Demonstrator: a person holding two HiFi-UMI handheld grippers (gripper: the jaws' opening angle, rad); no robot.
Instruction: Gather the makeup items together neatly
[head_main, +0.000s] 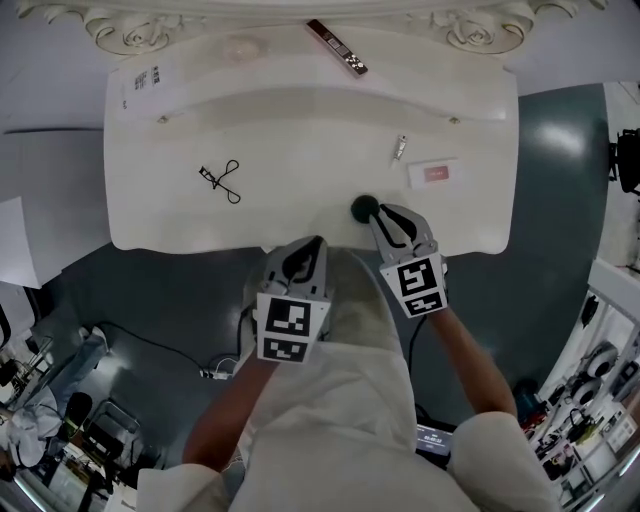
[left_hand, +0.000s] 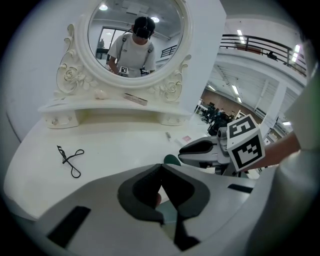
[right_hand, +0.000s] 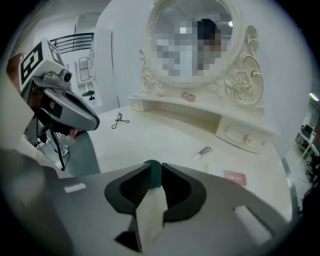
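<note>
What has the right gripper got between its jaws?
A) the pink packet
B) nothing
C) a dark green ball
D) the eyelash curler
C: the right gripper view shows the right gripper with its jaws closed on both sides of the green ball at the front edge of the table. The curler and the packet lie untouched further back.

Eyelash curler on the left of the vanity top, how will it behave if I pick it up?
The eyelash curler looks like thin dark metal, so it is probably stiff and light. It lies flat, so rolling seems unlikely. Its looped handles look hinged and may swing when lifted.
</note>
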